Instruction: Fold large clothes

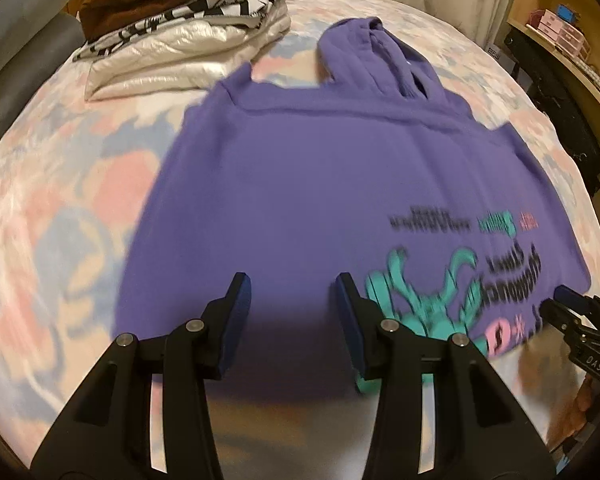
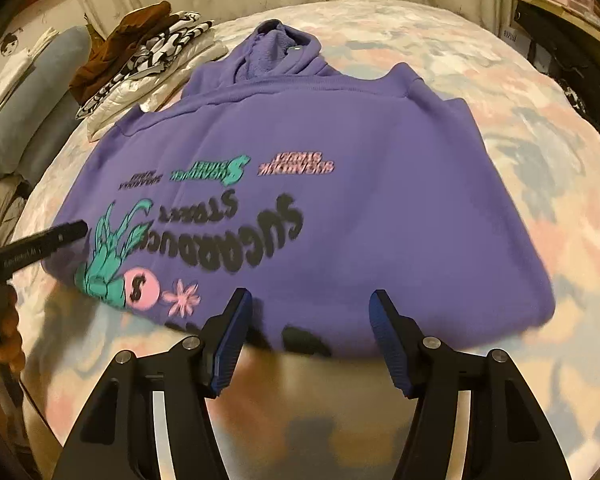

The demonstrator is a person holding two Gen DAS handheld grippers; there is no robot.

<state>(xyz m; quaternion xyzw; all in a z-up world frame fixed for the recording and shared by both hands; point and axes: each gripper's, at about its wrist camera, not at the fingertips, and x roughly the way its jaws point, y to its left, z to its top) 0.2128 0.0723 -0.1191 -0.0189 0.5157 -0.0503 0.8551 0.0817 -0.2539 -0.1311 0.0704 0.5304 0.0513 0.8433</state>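
A purple hoodie (image 1: pixel 308 184) with teal, pink and black print lies flat on the bed, hood at the far end, sleeves folded in. It also shows in the right wrist view (image 2: pixel 364 200). My left gripper (image 1: pixel 294 284) is open and empty, just above the hoodie's near left edge. My right gripper (image 2: pixel 310 300) is open and empty, over the hoodie's near edge. The right gripper shows at the right edge of the left wrist view (image 1: pixel 568 304). The left gripper shows at the left of the right wrist view (image 2: pixel 56 236).
The bed (image 1: pixel 60 200) has a pastel pink and blue cover. A pile of folded clothes (image 1: pixel 180 36) sits at its far left. A blue-grey pillow (image 2: pixel 40 92) lies to the left. A wooden shelf with boxes (image 1: pixel 560 28) stands to the right.
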